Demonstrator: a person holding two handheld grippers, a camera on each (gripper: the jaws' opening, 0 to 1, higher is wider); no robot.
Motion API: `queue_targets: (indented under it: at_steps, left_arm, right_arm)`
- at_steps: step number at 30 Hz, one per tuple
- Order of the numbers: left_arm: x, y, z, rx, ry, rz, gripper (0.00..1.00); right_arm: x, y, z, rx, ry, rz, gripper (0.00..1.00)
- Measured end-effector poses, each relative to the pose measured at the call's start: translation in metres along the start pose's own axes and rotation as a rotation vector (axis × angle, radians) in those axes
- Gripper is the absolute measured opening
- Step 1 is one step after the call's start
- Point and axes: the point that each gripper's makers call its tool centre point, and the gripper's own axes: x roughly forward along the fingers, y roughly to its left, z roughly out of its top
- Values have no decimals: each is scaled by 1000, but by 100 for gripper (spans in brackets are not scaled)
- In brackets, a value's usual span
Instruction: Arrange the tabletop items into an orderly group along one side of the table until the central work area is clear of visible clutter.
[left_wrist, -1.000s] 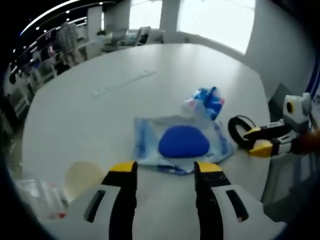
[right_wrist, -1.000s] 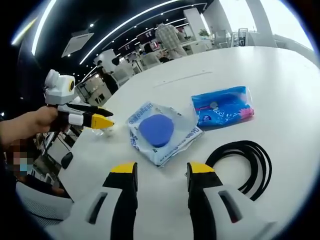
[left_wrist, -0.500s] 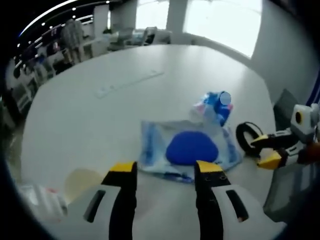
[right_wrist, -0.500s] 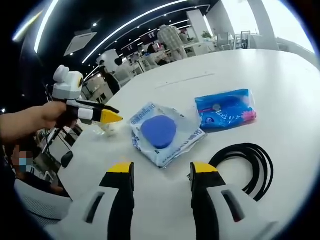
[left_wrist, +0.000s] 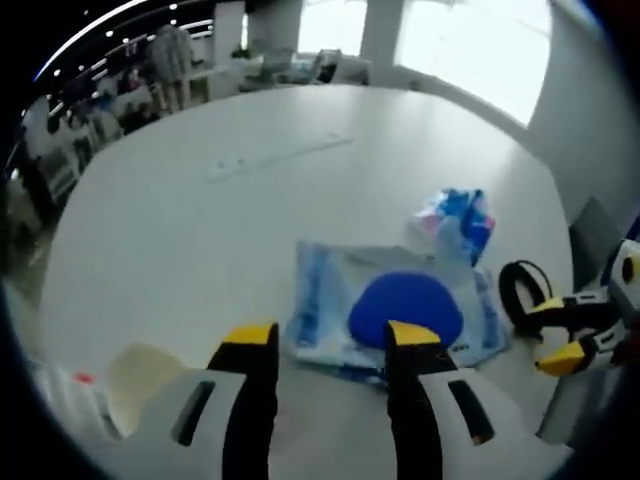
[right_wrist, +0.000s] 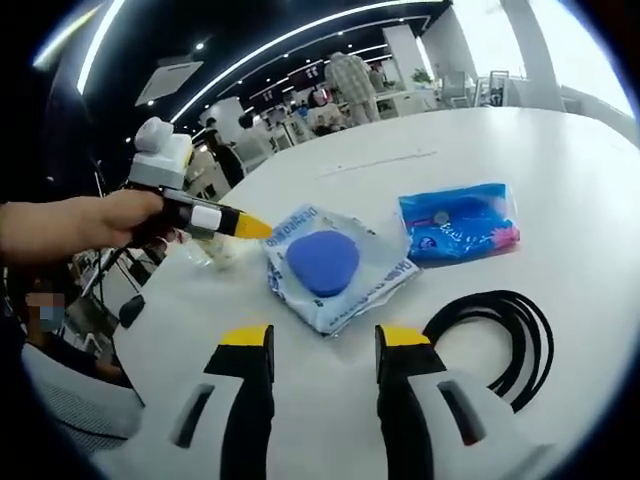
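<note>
Both hand-held grippers, left (left_wrist: 318, 340) and right (right_wrist: 314, 338), gape empty; I risk the slack pouch (left_wrist: 400, 312) sliding off the table (left_wrist: 180, 230) if I pinch only film.

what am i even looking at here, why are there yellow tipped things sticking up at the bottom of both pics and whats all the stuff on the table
There is no robot here. A person holds a pair of hand tongs in each hand, and a fisheye camera rides on each pair, looking forward along its jaws. The yellow-tipped things are those jaws.

In the left gripper view you see the left tongs from behind, open and holding nothing; the right tongs show at the right edge. In the right gripper view the right tongs are also open and empty, and the person's hand brings the left tongs in from the left.

On the round white table lie a clear plastic packet with a blue oval pad inside, a bright blue crinkly packet, a coiled black cable and a pale cream round piece.
</note>
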Motion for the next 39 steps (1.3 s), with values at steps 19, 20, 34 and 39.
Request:
queue_targets:
  at_steps: [19,20,34,39]
  left_arm:
    - [28,-2,-4,-6,13,-29,41]
    - [29,-2,-5,-2,17,-30,41]
    - [33,1,-10,-10,31,-16,27]
    - [33,-2,-11,-37,10,-20,21]
  right_arm:
    - [35,-17,-5,30,41,-122,34]
    - [37,-17,-7,38,51,-120,33]
    - [49,-8,-15,37,89,-94,15]
    - [50,-7,-17,65,89,-90,10]
